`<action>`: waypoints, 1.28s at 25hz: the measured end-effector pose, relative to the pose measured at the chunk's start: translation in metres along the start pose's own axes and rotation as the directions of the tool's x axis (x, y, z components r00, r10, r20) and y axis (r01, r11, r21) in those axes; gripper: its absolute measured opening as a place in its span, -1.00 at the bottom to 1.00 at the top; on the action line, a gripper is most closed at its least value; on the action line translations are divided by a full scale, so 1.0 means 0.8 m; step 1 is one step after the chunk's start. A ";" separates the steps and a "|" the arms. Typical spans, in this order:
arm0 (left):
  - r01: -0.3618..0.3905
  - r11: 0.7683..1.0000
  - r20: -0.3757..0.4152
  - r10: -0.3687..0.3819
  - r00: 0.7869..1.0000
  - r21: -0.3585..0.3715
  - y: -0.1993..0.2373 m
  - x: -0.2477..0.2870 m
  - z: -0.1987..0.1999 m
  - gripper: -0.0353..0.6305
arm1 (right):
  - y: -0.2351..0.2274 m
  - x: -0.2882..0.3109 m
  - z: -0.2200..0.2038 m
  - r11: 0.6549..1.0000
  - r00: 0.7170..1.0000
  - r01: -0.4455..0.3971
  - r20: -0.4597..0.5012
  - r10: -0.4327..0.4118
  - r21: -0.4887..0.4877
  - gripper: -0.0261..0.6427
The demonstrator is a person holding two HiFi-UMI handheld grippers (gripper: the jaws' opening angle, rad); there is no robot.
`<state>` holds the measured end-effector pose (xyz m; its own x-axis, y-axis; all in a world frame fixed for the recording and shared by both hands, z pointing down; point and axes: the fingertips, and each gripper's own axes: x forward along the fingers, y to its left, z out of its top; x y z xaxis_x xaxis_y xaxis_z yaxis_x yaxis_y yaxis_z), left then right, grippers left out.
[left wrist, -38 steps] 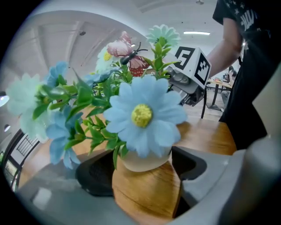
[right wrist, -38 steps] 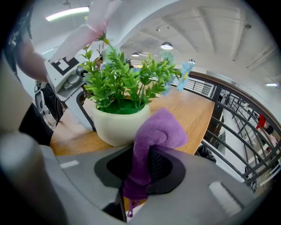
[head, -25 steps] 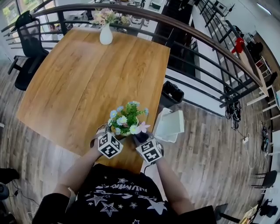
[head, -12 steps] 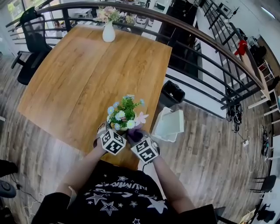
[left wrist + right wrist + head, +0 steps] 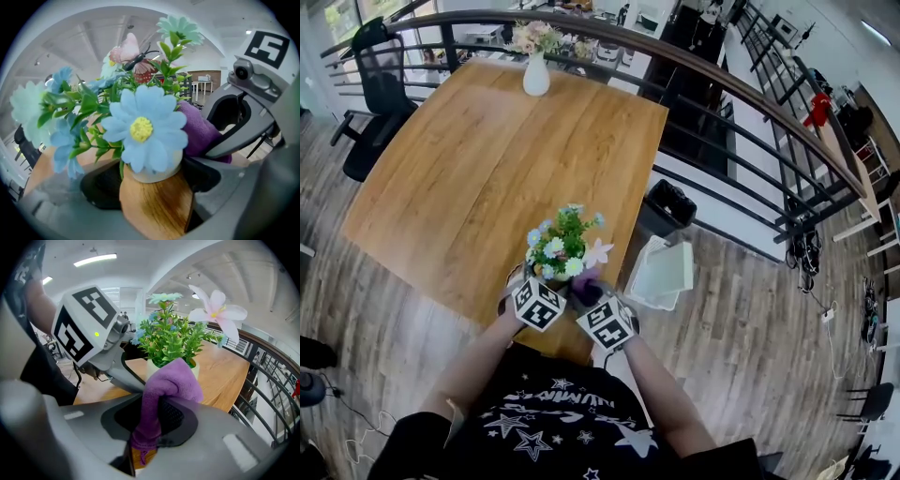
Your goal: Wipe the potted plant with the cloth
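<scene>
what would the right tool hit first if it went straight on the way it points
Probably the potted plant, at its white pot, just beyond the purple cloth that the right tool grips; whether cloth touches pot is unclear.

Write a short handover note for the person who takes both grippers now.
Left gripper: fingers closed on the base of the potted plant, at the near edge of the table.
Right gripper: fingers shut on the purple cloth, bunched close in front of the plant.
Done: both gripped, cloth at the plant; how much is wiped, cannot tell.
Left: wipe leaves and base, then likely set both down.
</scene>
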<state>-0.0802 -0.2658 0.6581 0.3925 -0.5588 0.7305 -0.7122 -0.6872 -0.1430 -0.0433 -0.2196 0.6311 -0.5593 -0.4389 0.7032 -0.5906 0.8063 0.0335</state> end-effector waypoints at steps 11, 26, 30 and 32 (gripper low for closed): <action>-0.043 0.990 -0.015 0.041 0.999 -0.136 -0.015 -0.032 -0.017 0.36 | -0.015 -0.031 -0.013 1.000 0.999 0.010 0.040 -0.010 -0.001 -0.67; -0.206 0.885 0.116 0.277 0.954 -0.416 -0.069 -0.144 -0.029 0.10 | -0.003 -0.080 -0.053 0.998 0.989 -0.022 0.149 0.013 0.059 -0.67; -0.247 0.866 0.124 0.329 0.936 -0.435 -0.073 -0.175 -0.047 -0.04 | 0.007 -0.086 -0.052 0.998 0.987 -0.035 0.159 0.028 0.044 -0.67; -0.258 0.854 0.128 0.348 0.929 -0.452 -0.074 -0.187 -0.057 -0.19 | 0.013 -0.090 -0.049 0.999 0.986 -0.039 0.162 0.033 0.033 -0.67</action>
<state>-0.1234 -0.1200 0.5880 0.1911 -0.8173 0.5436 -0.9724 -0.2333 -0.0090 0.0132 -0.1642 0.6087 -0.6654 -0.4704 0.5796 -0.5874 0.8091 -0.0178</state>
